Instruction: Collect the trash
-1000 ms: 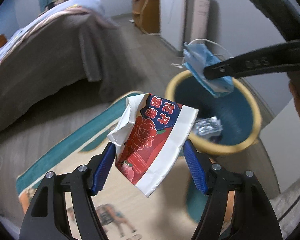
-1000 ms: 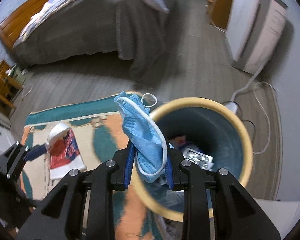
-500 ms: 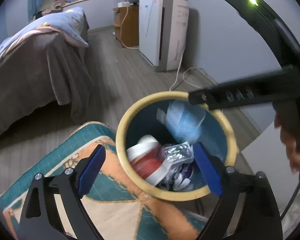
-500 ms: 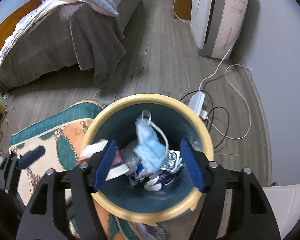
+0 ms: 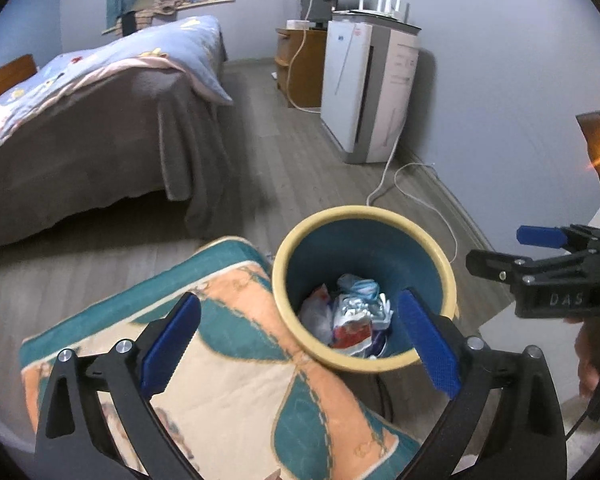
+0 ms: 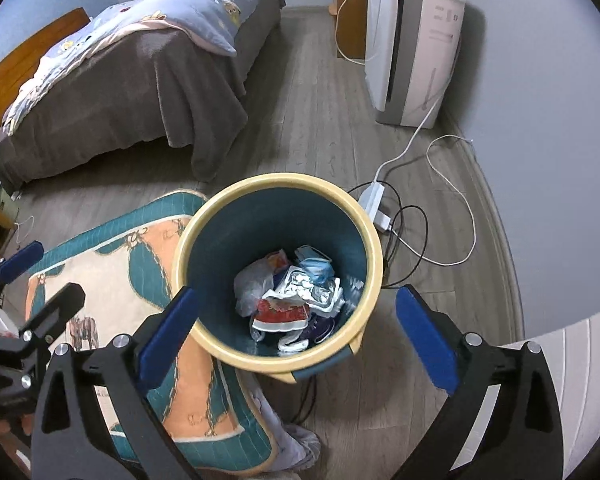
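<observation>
Our left gripper [image 5: 300, 336] has its blue fingers [image 5: 171, 338] spread wide apart, with nothing between them. Our right gripper [image 6: 296, 334] is wide apart too, and it holds nothing.

In both views the trash bin [image 6: 374, 254] sits just past the fingers, near the middle of the frame. It stands up straight, with its round yellow mouth pointing up at us.

The trash lies at the bottom of the bin, far below our fingers and not touching them. The red and white wrapper [image 6: 282, 314] lies flat in the pile, with its long side going left to right across the frame. The blue mask [image 6: 316, 268] is bunched up just above it, toward the upper right of the pile. A shiny silver packet [image 6: 306, 286] lies between them.

The bin stands at the edge of the green and orange rug [image 6: 112, 264], in the lower left.
</observation>
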Available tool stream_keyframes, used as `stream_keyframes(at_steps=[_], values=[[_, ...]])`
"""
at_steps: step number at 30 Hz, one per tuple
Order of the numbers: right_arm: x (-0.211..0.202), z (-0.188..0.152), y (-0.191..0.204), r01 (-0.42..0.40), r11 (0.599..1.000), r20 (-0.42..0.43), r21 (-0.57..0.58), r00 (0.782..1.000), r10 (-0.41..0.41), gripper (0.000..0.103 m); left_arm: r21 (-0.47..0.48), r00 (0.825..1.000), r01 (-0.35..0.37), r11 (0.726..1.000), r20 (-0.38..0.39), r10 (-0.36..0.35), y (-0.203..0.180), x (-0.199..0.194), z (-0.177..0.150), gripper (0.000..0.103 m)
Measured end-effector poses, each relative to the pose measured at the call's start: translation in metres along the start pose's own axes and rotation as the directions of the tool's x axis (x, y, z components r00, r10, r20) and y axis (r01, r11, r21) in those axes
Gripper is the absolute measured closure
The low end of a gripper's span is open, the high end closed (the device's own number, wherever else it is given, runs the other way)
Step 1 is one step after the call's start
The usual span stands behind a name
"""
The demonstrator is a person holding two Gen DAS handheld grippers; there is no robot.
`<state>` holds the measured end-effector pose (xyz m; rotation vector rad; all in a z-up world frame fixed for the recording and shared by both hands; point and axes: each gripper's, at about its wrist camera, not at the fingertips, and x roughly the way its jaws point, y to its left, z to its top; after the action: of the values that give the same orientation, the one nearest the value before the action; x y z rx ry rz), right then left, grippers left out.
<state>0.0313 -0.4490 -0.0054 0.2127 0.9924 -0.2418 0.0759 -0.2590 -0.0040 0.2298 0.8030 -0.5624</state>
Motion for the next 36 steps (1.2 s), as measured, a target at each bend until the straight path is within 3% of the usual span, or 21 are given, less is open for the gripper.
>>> stream_keyframes(at_steps=[4,36], values=[[-0.006,-0.009,0.003,0.019,1.0,0.013,-0.018,1.0,-0.019,0.006,-0.017,0.996,-0.085,0.996,-0.015,0.085,0.0,-0.007,-0.005,0.005],[-0.017,-0.023,0.002,0.048,0.999,0.022,0.01,0.999,-0.049,0.006,0.007,0.995,-0.096,0.995,-0.008,0.096,0.001,-0.021,-0.011,0.005]])
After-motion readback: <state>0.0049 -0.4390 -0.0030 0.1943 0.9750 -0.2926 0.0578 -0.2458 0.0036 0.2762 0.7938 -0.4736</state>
